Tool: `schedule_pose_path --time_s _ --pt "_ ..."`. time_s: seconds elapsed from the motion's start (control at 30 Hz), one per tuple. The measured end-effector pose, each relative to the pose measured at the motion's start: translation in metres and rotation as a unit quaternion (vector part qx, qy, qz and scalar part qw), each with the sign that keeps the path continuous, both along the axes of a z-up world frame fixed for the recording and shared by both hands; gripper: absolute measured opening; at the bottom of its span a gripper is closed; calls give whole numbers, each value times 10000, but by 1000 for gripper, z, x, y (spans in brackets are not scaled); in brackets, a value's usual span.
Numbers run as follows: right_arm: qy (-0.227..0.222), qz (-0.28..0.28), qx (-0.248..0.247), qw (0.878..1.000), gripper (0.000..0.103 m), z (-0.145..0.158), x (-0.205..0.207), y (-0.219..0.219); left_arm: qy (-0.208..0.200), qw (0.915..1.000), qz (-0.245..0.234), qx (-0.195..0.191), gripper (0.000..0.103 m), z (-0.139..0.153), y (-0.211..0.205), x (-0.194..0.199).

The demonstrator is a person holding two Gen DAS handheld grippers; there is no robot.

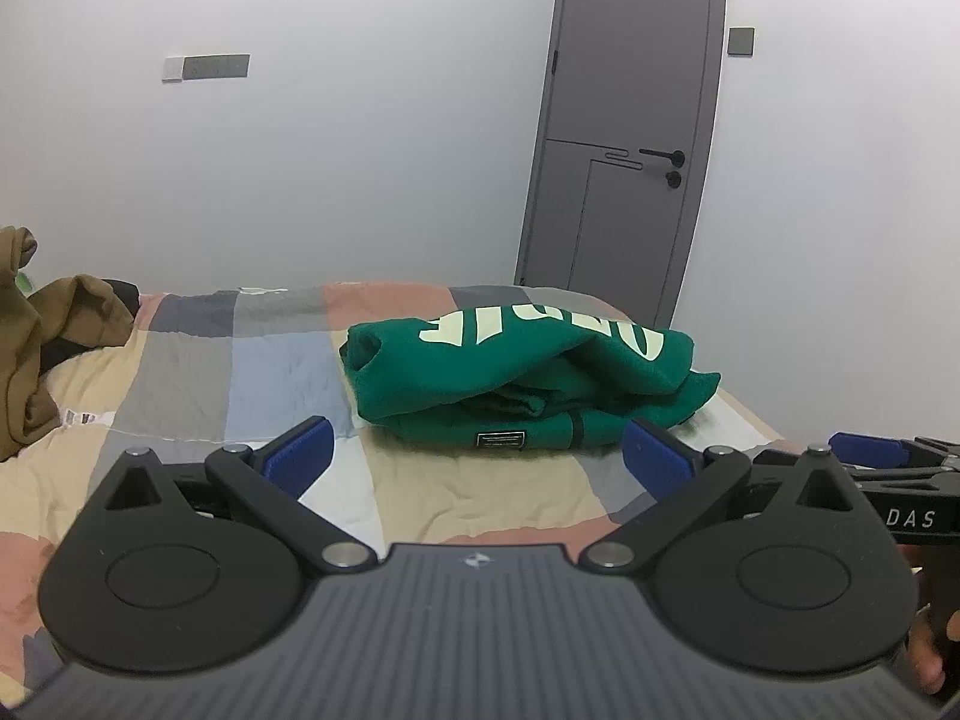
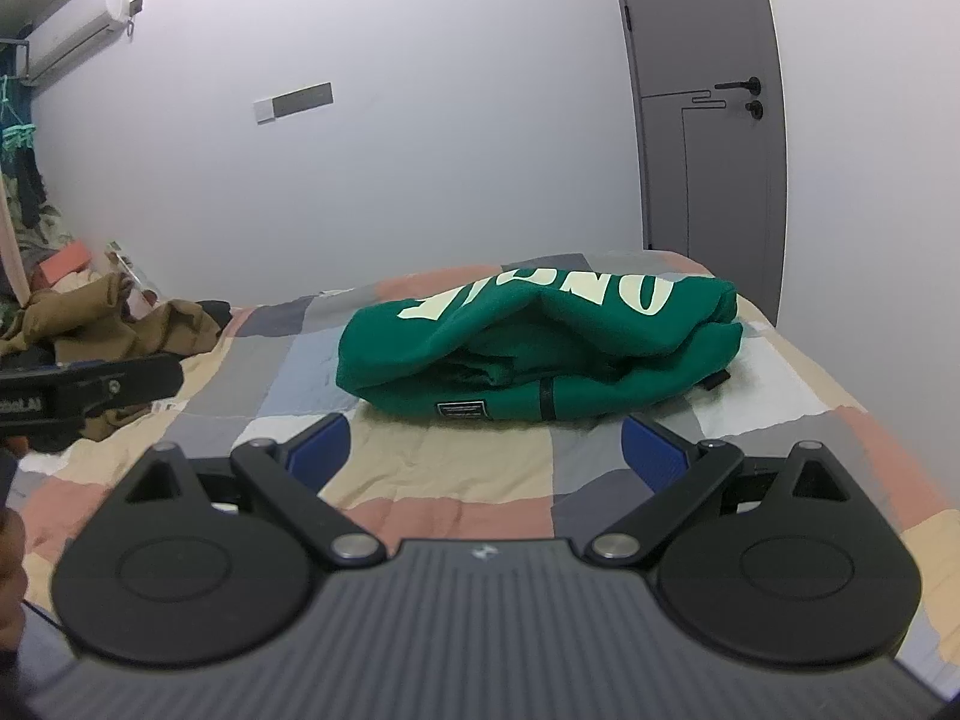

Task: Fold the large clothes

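A green sweatshirt (image 1: 516, 378) with pale lettering lies folded in a thick bundle on the patchwork bedspread (image 1: 252, 372), a small dark label on its near edge. The same sweatshirt (image 2: 534, 348) sits ahead in the right wrist view. My left gripper (image 1: 477, 450) stands open just short of the bundle, blue pads wide apart with nothing between them. My right gripper (image 2: 486, 447) is open as well, in front of the bundle's near edge and apart from it. The right gripper (image 1: 888, 456) also shows at the right edge of the left wrist view.
Brown clothes (image 1: 42, 324) are heaped at the bed's far left, also seen as a brown pile (image 2: 114, 318) in the right wrist view. A grey door (image 1: 630, 138) stands behind the bed's far right corner. A person's hand (image 1: 927, 654) holds the right gripper's handle.
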State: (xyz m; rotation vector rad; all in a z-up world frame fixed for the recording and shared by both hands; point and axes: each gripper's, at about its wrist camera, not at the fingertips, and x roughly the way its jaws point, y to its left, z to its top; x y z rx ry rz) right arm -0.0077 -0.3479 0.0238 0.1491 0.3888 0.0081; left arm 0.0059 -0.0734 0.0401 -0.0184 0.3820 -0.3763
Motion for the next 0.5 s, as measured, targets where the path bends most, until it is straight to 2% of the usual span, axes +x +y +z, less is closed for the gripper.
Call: schedule_pose_path --time_s 0.5 --pt "13 -40 -48 10000 98 2 -2 1 -60 10000 27 28 103 2 -1 -6"
